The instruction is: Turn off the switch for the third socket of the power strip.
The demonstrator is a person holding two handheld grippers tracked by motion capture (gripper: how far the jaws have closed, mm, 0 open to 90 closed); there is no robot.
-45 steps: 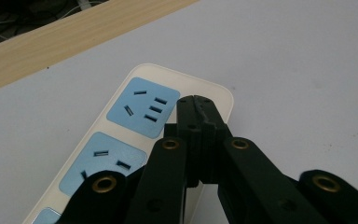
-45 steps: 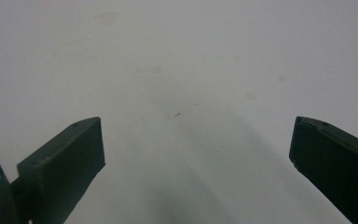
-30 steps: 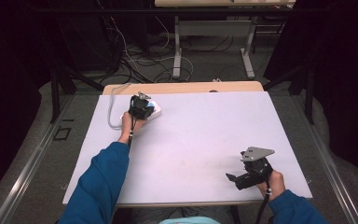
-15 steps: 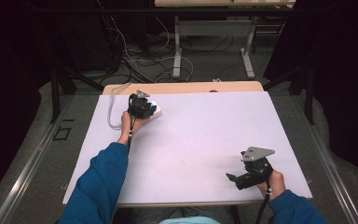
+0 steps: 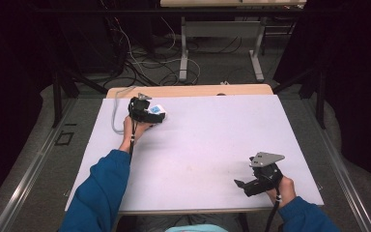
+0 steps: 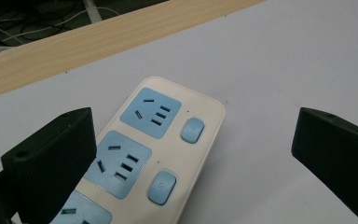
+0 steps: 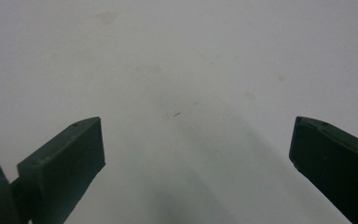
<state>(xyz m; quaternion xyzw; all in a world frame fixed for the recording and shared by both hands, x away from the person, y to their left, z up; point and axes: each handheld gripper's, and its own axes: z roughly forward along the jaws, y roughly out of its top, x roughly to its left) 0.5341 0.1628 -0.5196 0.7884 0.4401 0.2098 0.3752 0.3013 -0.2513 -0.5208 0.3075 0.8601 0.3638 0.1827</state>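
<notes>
Looking down from the high view: the left gripper (image 5: 150, 115) sits at the far left of the white table (image 5: 212, 140) over a white-and-blue power strip (image 5: 157, 111), while the right gripper (image 5: 247, 186) rests at the near right edge, well apart. Left gripper view: jaws have just been opening and now stand wide, the power strip (image 6: 161, 144) lying flat between them, untouched by the right-hand pad. Right gripper view: jaws spread wide over bare tabletop (image 7: 182, 84), holding nothing.
</notes>
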